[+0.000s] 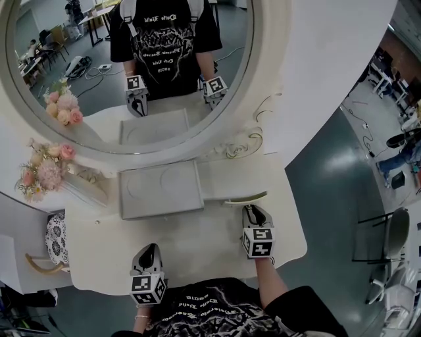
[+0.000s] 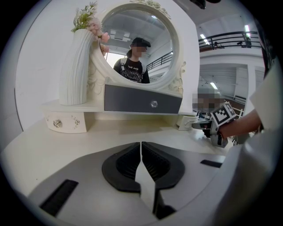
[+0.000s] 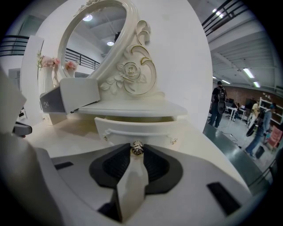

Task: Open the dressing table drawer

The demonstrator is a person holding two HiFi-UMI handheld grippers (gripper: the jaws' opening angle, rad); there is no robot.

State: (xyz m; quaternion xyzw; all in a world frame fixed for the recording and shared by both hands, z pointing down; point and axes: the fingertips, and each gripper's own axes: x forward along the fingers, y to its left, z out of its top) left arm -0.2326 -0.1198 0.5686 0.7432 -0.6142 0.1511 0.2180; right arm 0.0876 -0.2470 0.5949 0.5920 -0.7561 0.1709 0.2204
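The setting is a large open workshop or laboratory hall in which a cream dressing table (image 1: 197,253) with a round mirror (image 1: 227,72) stands on a glossy grey-green floor (image 1: 329,191). The mirror, at the upper left of the head view, reflects work desks (image 1: 92,16) and loose cables (image 1: 92,72). The gripper views show a mezzanine railing (image 2: 221,39) at upper right, ceiling strip lights (image 3: 248,73), and people (image 3: 219,106) standing at the right edge

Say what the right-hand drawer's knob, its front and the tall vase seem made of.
The knob looks like polished metal: small, shiny, with bright glints; it may hold a crystal. The drawer front looks like painted wood or board: smooth cream with raised moulding. The vase is probably ceramic: matte white and ribbed, though plastic can't be ruled out.
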